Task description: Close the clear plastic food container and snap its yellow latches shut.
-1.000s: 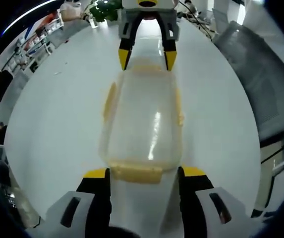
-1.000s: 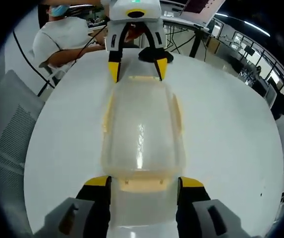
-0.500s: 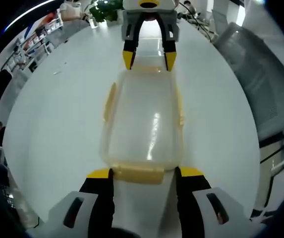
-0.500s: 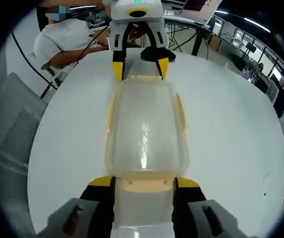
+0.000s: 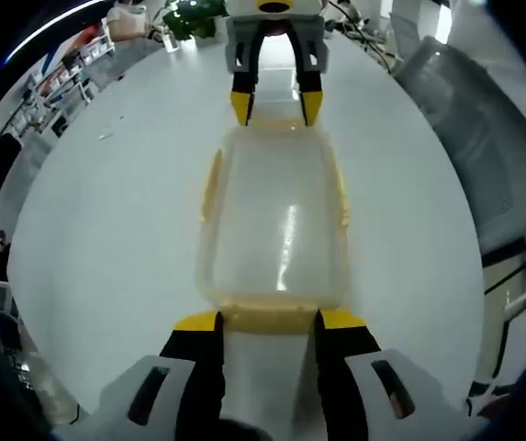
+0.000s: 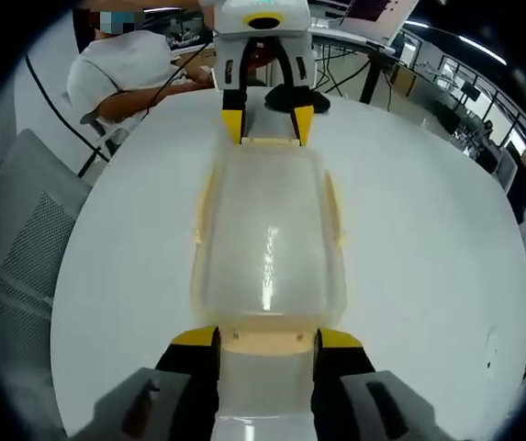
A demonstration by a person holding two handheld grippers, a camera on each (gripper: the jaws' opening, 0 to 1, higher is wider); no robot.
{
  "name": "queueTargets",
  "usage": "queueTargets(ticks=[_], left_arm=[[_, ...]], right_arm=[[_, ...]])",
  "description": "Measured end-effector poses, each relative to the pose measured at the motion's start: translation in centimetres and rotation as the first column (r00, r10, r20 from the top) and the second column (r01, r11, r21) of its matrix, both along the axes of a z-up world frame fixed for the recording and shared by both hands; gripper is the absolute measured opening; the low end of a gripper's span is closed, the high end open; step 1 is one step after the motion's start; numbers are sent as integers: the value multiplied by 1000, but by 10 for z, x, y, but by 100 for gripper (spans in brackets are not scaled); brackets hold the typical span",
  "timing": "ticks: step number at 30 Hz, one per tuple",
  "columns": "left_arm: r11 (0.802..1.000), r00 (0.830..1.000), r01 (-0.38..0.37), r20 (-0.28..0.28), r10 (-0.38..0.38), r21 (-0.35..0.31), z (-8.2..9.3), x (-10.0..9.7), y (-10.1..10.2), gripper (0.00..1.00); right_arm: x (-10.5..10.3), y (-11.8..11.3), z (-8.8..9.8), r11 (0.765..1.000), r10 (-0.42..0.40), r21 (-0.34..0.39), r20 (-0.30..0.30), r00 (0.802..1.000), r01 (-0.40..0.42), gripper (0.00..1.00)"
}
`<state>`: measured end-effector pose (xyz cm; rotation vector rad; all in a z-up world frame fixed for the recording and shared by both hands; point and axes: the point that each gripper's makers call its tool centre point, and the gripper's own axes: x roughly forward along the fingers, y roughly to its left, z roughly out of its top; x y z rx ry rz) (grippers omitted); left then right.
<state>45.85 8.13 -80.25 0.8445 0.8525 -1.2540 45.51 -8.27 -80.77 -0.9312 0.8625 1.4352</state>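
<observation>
**Both grippers close in on the end latches**

The white round worktop (image 5: pixel 106 239) carries the clear food container (image 5: pixel 276 225) near its middle, lid already down on the box. It lies flat with its long axis running straight from one hand-held gripper to the other, one short end toward each.

Over the last second the jaws of both have narrowed and moved up to the container's ends. In the left gripper view, the left hand-held gripper (image 5: pixel 268 321) now brackets the near end latch (image 5: pixel 268 315), yellow tips touching or just beside its corners, jaws part-closed and gripping nothing firmly that I can see. The right hand-held gripper (image 6: pixel 267 337) stands the same way at the opposite end latch (image 6: pixel 265 341), and it appears at the far end in the left gripper view (image 5: pixel 275 103).

My reading: closing the lid is done, and the end latches are being pressed down. The side latches (image 5: pixel 211 184) along the long edges look flared outward, so likely not yet snapped.
</observation>
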Motion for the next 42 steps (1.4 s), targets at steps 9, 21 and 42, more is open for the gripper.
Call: queueTargets(ticks=[9,21,42], left_arm=[[999,998,-29,-57,31,36,-2,-2,-2,39],[997,998,12,-61,-7,76,-4,-4,-4,39],[993,997,-27,-66,35,118,-2,-7,-4,38]], right_arm=[[1,1,-1,999,2,-33,-4,1000,-2,37],[1,0,-1,999,12,-45,-11,1000,-12,37],[1,0,0,998,25,-56,-3,1000,-25,36]])
